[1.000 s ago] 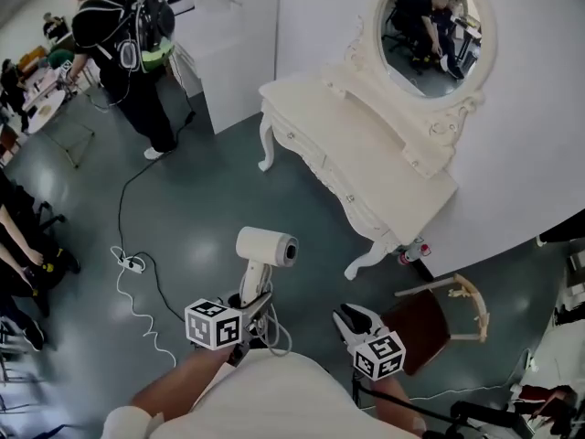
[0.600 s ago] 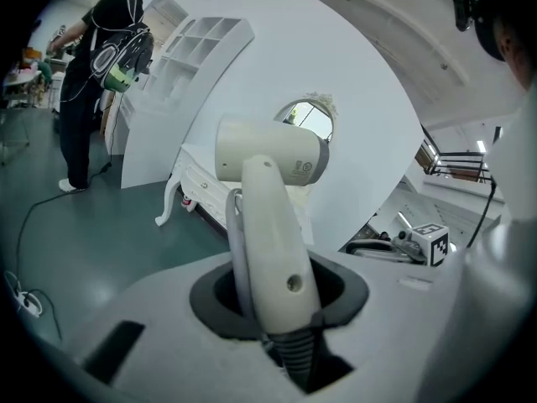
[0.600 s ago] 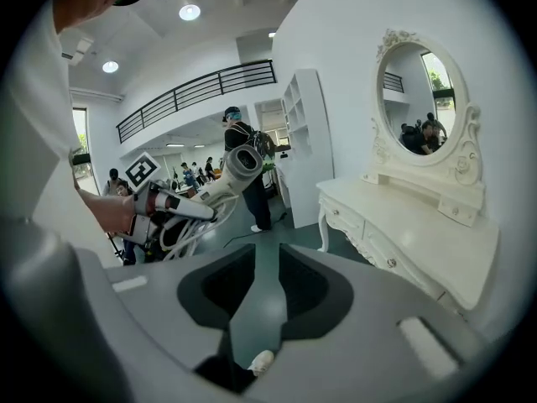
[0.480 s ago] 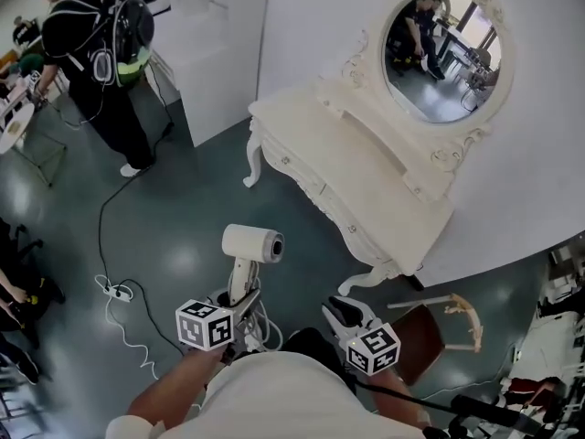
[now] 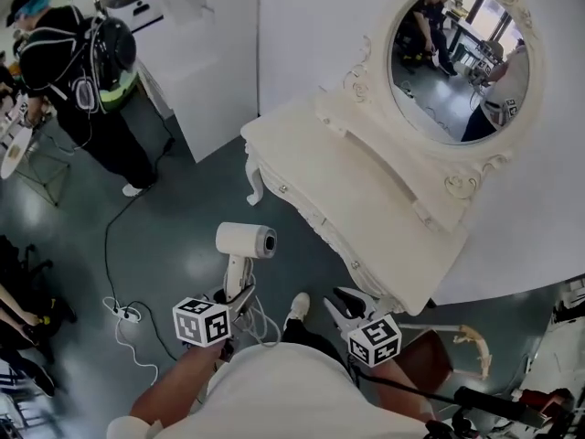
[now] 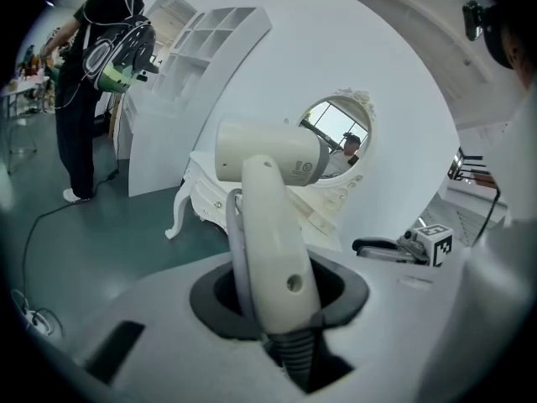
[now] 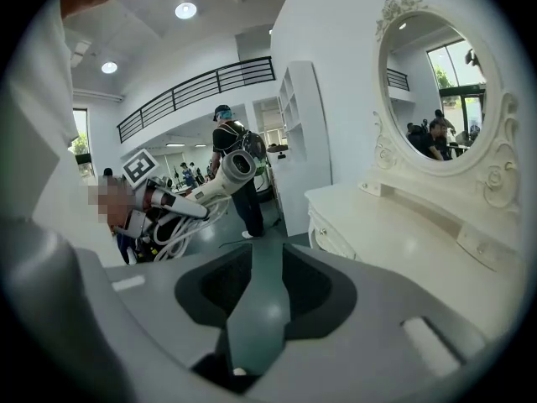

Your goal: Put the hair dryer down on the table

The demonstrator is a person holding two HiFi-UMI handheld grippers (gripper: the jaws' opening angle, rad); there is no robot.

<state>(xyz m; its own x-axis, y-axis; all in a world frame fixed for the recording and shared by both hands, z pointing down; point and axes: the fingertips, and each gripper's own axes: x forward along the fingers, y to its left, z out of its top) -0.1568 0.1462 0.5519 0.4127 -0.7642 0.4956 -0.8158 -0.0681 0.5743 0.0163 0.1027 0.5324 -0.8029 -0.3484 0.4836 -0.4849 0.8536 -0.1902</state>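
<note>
A white hair dryer [image 5: 245, 241] stands upright over the green floor, nozzle toward the cream dressing table [image 5: 366, 190]. My left gripper [image 5: 236, 293] is shut on its handle; in the left gripper view the handle [image 6: 268, 233] and grey cord fill the jaws. My right gripper [image 5: 345, 302] hangs to the right, near the table's front leg. Its jaws are opening, with only floor showing between them [image 7: 260, 292]. From the right gripper view the hair dryer [image 7: 231, 170] and left gripper [image 7: 155, 196] show at the left, the table [image 7: 394, 233] at the right.
An oval mirror [image 5: 457, 62] rises behind the table top. A person with a backpack [image 5: 82, 71] stands at the far left beside a white shelf unit [image 5: 201, 62]. A cable and power strip [image 5: 123, 314] lie on the floor. A chair [image 5: 457, 350] sits at lower right.
The dressing table has come nearer and larger in the head view. Both grippers ride along with it, the left still holding the dryer upright. A shoe now shows between them.
</note>
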